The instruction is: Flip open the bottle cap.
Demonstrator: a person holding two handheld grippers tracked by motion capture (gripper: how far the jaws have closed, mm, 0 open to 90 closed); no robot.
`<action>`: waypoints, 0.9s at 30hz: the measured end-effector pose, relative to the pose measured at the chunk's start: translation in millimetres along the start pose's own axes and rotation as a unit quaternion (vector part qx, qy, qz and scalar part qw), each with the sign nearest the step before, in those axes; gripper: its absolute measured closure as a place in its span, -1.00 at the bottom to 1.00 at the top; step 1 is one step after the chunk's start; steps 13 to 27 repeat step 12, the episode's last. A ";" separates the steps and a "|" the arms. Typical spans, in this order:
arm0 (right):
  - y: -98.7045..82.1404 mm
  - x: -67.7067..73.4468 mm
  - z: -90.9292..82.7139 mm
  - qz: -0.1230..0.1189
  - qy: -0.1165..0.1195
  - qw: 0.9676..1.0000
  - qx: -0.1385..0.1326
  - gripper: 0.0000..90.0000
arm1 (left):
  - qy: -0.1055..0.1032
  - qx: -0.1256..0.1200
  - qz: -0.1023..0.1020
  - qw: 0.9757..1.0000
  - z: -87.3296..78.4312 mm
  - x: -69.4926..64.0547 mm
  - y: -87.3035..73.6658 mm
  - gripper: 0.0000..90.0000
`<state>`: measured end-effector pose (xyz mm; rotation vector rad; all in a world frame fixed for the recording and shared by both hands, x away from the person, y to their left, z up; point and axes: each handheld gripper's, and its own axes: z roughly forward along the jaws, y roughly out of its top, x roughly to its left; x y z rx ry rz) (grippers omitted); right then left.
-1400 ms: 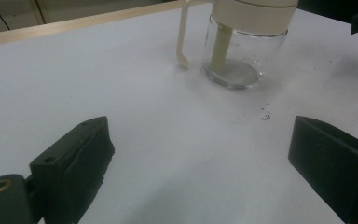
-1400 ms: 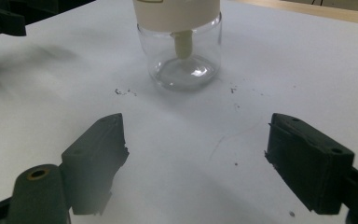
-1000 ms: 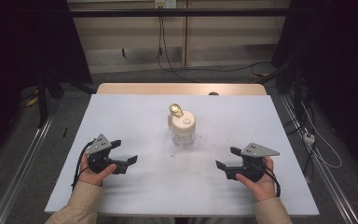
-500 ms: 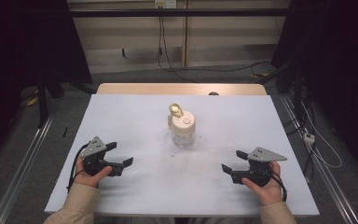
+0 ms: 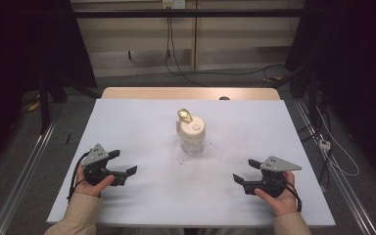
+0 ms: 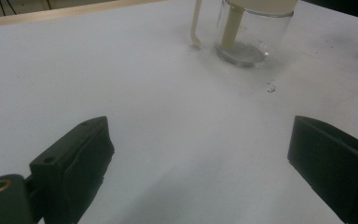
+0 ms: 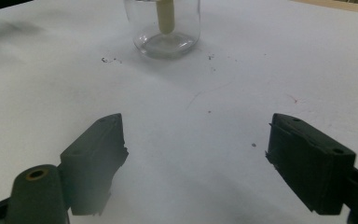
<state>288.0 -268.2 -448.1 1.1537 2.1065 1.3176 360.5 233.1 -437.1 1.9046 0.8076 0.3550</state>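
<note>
A clear glass jar (image 5: 192,139) with a cream lid stands upright at the middle of the white table (image 5: 142,127); a gold, shiny piece (image 5: 184,115) sticks up at the lid's back left. In the left gripper view the jar (image 6: 251,32) shows a cream stem inside and a thin cream arm hanging outside. The jar (image 7: 165,28) sits straight ahead in the right gripper view. My left gripper (image 5: 123,163) rests low at the front left, open and holding nothing. My right gripper (image 5: 246,171) rests at the front right, open too, jaws wide apart.
Small dark specks (image 7: 109,59) lie on the table in front of the jar. A wooden strip (image 5: 191,93) edges the table's far side. Metal rails (image 5: 24,171) run along both sides on the floor, and cables (image 5: 338,161) trail at the right.
Both hands have drawn back toward the table's front edge and slightly outward, away from the jar. The jar has not moved.
</note>
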 end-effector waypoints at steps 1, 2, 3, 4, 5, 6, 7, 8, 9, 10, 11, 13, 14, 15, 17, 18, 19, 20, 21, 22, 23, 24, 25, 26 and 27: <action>-0.2 -0.2 -0.1 0.001 0.000 1.000 0.000 -0.61 | 0.000 0.000 0.002 1.000 -0.2 0.2 0.1 -0.87; -0.2 -0.3 -0.4 0.001 -0.001 1.000 0.000 -0.61 | 0.000 -0.001 0.001 1.000 -0.3 0.0 0.3 -0.87; -0.1 -0.4 -0.7 0.000 -0.001 1.000 -0.001 -0.61 | 0.000 -0.001 0.001 1.000 -0.4 0.0 0.4 -0.87; 0.0 -0.4 -0.7 0.000 0.000 1.000 -0.001 -0.61 | 0.000 -0.001 0.001 1.000 -0.5 0.1 0.5 -0.87; 0.2 -0.4 -0.5 -0.001 -0.002 1.000 -0.001 -0.61 | 0.000 -0.001 0.001 1.000 -0.5 0.1 0.5 -0.87; 0.3 -0.3 -0.4 -0.002 -0.003 1.000 0.000 -0.61 | 0.000 -0.003 -0.001 1.000 -0.7 -0.1 0.7 -0.87; 0.3 -0.4 -0.2 -0.002 -0.002 1.000 0.000 -0.61 | 0.001 -0.004 0.000 1.000 -0.9 0.0 0.7 -0.87; 0.3 -0.5 -0.1 -0.002 -0.002 1.000 0.001 -0.61 | 0.001 -0.004 -0.001 1.000 -0.9 0.1 0.8 -0.87; 0.3 -0.7 0.0 -0.002 -0.003 1.000 0.001 -0.61 | 0.001 -0.004 -0.001 1.000 -0.9 0.1 0.8 -0.87; 0.3 -0.9 -0.1 -0.002 -0.002 1.000 0.001 -0.61 | 0.001 -0.004 -0.002 1.000 -0.9 0.2 0.8 -0.87; 0.1 -1.3 -0.1 -0.003 -0.002 1.000 0.001 -0.61 | 0.002 -0.004 -0.001 1.000 -1.0 0.5 1.0 -0.87; 0.1 -1.3 -0.1 -0.003 -0.002 1.000 0.001 -0.61 | 0.001 -0.004 -0.002 1.000 -0.8 0.4 1.1 -0.87; 0.1 -1.3 -0.1 -0.003 -0.002 1.000 0.001 -0.61 | 0.001 -0.004 -0.002 1.000 -0.8 0.4 1.1 -0.87; 0.1 -1.3 -0.1 -0.003 -0.002 1.000 0.001 -0.61 | 0.001 -0.004 -0.002 1.000 -0.8 0.4 1.1 -0.87; 0.1 -1.3 -0.1 -0.003 -0.002 1.000 0.001 -0.61 | 0.001 -0.004 -0.002 1.000 -0.8 0.4 1.1 -0.87; 0.1 -1.3 -0.1 -0.003 -0.002 1.000 0.001 -0.61 | 0.001 -0.004 -0.002 1.000 -0.8 0.4 1.1 -0.87; 0.1 -1.3 -0.1 -0.003 -0.002 1.000 0.001 -0.61 | 0.001 -0.004 -0.002 1.000 -0.8 0.4 1.1 -0.87; 0.1 -1.3 -0.1 -0.003 -0.002 1.000 0.001 -0.61 | 0.001 -0.004 -0.002 1.000 -0.8 0.4 1.1 -0.87; 0.1 -1.3 -0.1 -0.003 -0.002 1.000 0.001 -0.61 | 0.001 -0.004 -0.002 1.000 -0.8 0.4 1.1 -0.87; 0.1 -1.3 -0.1 -0.003 -0.002 1.000 0.001 -0.61 | 0.001 -0.004 -0.002 1.000 -0.8 0.4 1.1 -0.87; 0.1 -1.3 -0.1 -0.003 -0.002 1.000 0.001 -0.61 | 0.001 -0.004 -0.002 1.000 -0.8 0.4 1.1 -0.87; 0.1 -1.3 -0.1 -0.003 -0.002 1.000 0.001 -0.61 | 0.001 -0.004 -0.002 1.000 -0.8 0.4 1.1 -0.87; 0.1 -1.3 -0.1 -0.003 -0.002 1.000 0.001 -0.61 | 0.001 -0.004 -0.002 1.000 -0.8 0.4 1.1 -0.87; 0.1 -1.3 -0.1 -0.003 -0.002 1.000 0.001 -0.61 | 0.001 -0.004 -0.002 1.000 -0.8 0.4 1.1 -0.87; 0.1 -1.3 -0.1 -0.003 -0.002 1.000 0.001 -0.61 | 0.001 -0.004 -0.002 1.000 -0.8 0.4 1.1 -0.87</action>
